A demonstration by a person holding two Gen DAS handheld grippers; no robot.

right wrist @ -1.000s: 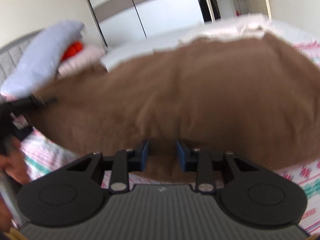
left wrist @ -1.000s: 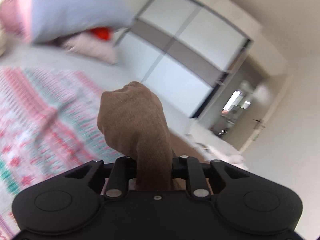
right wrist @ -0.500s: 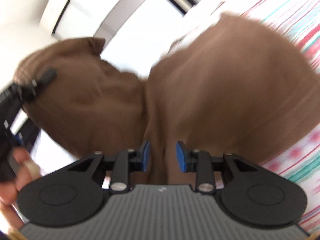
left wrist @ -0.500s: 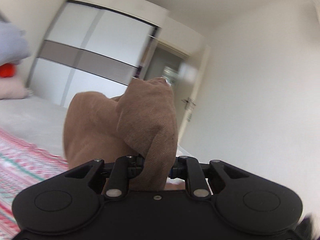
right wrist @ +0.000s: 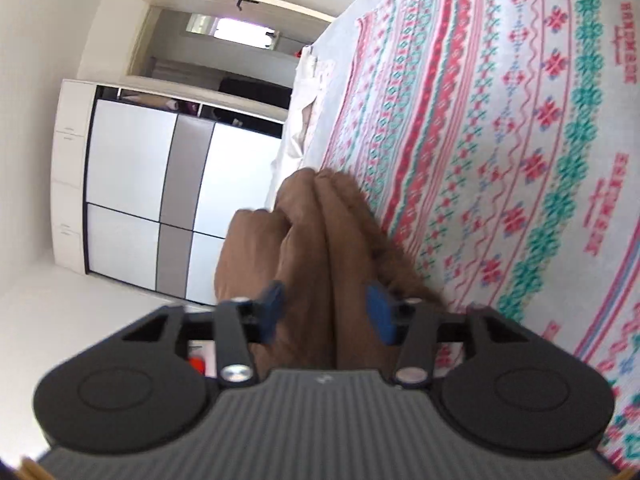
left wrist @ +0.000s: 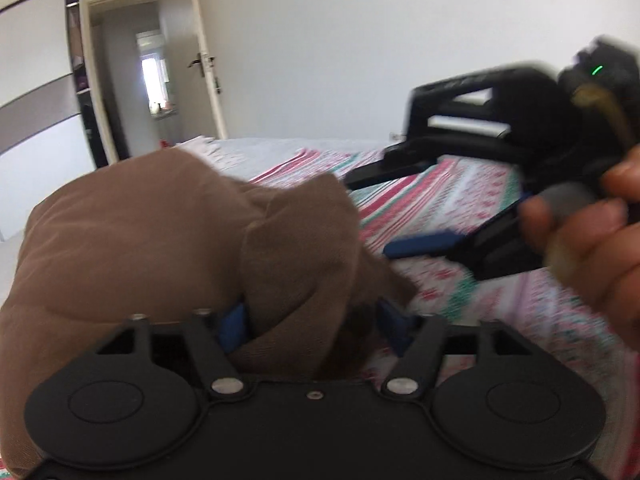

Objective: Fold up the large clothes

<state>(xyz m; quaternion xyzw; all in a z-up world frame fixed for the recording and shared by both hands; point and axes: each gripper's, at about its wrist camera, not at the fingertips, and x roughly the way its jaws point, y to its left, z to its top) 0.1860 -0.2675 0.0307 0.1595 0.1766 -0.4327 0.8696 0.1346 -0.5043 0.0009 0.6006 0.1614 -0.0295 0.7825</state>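
A brown garment [left wrist: 152, 240] is bunched up over the patterned bedspread [left wrist: 460, 200]. My left gripper [left wrist: 310, 320] has its blue pads apart, with a thick fold of the brown cloth between them. My right gripper [right wrist: 326, 312] also has its pads apart around a bunched fold of the same garment [right wrist: 316, 240]. The right gripper also shows in the left wrist view [left wrist: 400, 216], held in a hand at the right, its fingers spread.
The bedspread [right wrist: 500, 140] with pink and teal patterns covers the bed. A white and grey sliding wardrobe [right wrist: 160, 184] stands beyond the bed. An open doorway [left wrist: 152, 80] and a white wall are behind.
Both grippers' pads have spread wider apart around the brown cloth. Both grippers have swung round; the right one now tilts sideways and the garment is bunched rather than spread.
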